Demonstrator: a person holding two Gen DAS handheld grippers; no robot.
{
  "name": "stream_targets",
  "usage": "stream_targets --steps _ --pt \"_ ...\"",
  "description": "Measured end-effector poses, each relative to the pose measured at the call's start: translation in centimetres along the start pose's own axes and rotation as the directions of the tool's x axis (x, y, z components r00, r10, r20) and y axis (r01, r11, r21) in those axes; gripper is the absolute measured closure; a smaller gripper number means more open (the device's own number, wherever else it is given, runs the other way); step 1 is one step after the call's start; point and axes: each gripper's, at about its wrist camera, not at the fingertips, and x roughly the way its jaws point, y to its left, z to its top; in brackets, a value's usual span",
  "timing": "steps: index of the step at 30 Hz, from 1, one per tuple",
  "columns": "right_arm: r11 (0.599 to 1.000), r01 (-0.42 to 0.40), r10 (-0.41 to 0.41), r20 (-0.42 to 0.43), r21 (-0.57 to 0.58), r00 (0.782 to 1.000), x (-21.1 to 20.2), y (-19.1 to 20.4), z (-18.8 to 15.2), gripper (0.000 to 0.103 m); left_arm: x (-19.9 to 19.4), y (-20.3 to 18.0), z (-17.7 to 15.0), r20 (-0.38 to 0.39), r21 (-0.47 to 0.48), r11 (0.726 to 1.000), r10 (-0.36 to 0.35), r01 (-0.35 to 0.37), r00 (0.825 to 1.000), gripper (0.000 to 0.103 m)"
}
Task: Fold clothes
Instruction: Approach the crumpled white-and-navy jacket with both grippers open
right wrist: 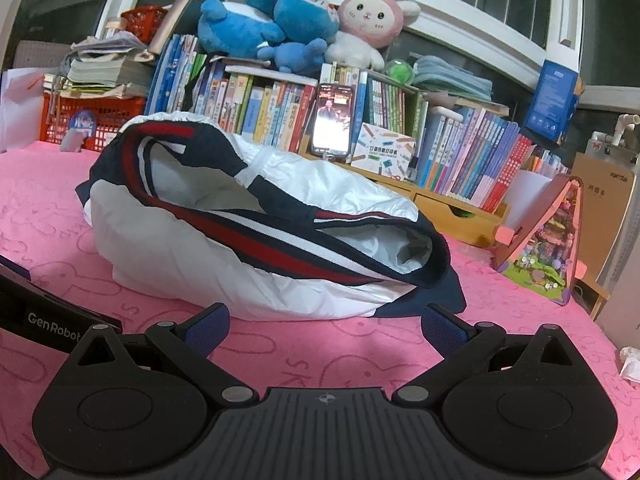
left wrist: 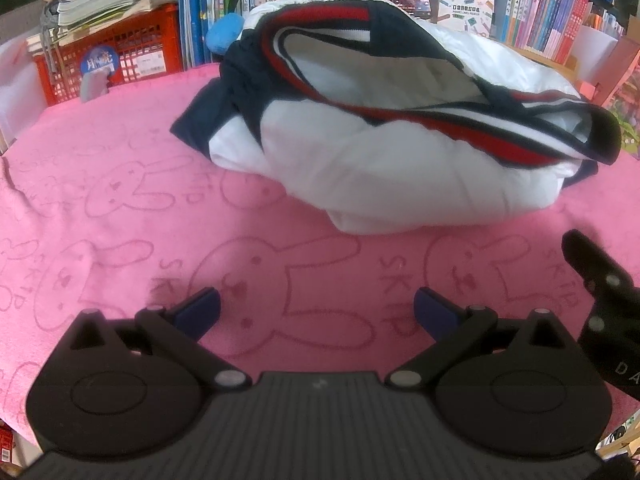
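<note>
A white jacket (left wrist: pixel 400 168) with navy panels and a red, white and navy striped collar lies folded in a puffy bundle on the pink rabbit-print towel (left wrist: pixel 120 208). It also shows in the right wrist view (right wrist: pixel 224 248). My left gripper (left wrist: pixel 316 312) is open and empty, a little in front of the bundle. My right gripper (right wrist: pixel 324 330) is open and empty, its fingertips close to the bundle's near edge. The right gripper's body shows at the right edge of the left wrist view (left wrist: pixel 608 300).
Rows of books (right wrist: pixel 280 112) and a phone (right wrist: pixel 334 120) line the back. A red crate (left wrist: pixel 112 60) stands back left. Plush toys (right wrist: pixel 304 12) sit on the books. A pink toy house (right wrist: pixel 548 240) stands at the right.
</note>
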Motion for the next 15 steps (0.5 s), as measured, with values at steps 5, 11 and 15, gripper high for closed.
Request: stream_targets --steps 5,11,15 --pt "1.000 0.000 0.000 -0.004 -0.001 1.000 0.16 0.05 -0.13 0.000 0.07 0.03 -0.04 0.003 0.003 1.000 0.002 -0.002 1.000 0.000" --pt "1.000 0.002 -0.002 -0.009 -0.001 1.000 0.25 0.17 -0.21 0.000 0.17 0.06 -0.05 0.006 0.003 1.000 0.001 -0.001 1.000 0.000" --pt "1.000 0.002 -0.002 -0.012 0.000 1.000 0.35 0.20 -0.23 0.000 0.20 0.10 -0.10 0.011 0.005 1.000 -0.002 0.002 1.000 0.000"
